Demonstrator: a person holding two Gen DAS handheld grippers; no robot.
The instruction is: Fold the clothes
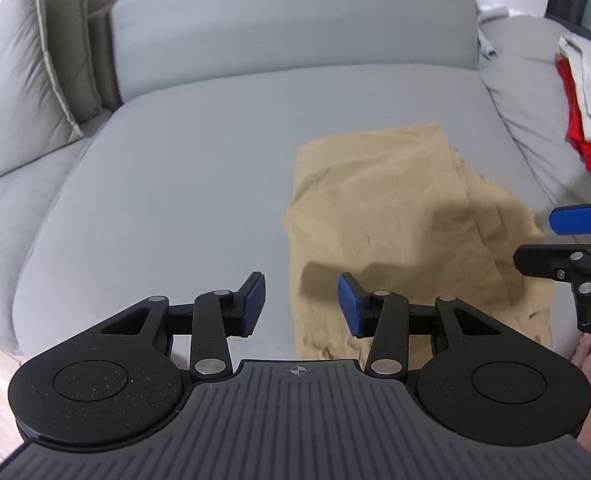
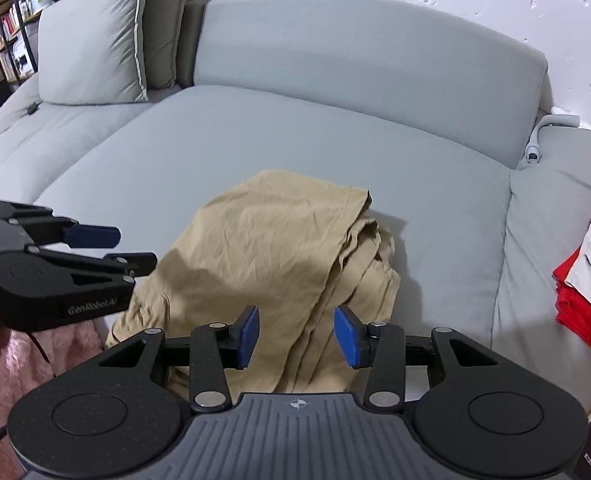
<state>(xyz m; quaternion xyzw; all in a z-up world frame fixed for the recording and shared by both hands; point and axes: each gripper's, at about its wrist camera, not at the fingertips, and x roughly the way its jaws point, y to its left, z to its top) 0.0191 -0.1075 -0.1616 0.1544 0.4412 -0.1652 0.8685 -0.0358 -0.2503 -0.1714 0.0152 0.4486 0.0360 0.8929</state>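
Observation:
A tan garment [image 1: 395, 220] lies folded on the grey sofa seat [image 1: 175, 200], its layered edges showing along the right side [image 2: 359, 264]. My left gripper [image 1: 301, 304] hovers above the garment's near left edge, jaws open with nothing between the blue pads. My right gripper [image 2: 297, 334] hangs over the garment's near right part, also open and empty. Each gripper shows in the other's view: the right one [image 1: 567, 240] at the far right, the left one [image 2: 107, 248] at the left edge. Neither touches the cloth.
A pile of red and white clothes [image 1: 583, 112] [image 2: 587, 280] lies on the sofa's right section. Grey cushions [image 2: 103, 36] stand at the back left. A pink fluffy rug [image 2: 23, 364] lies in front of the sofa, and a bookshelf [image 2: 15, 12] stands far left.

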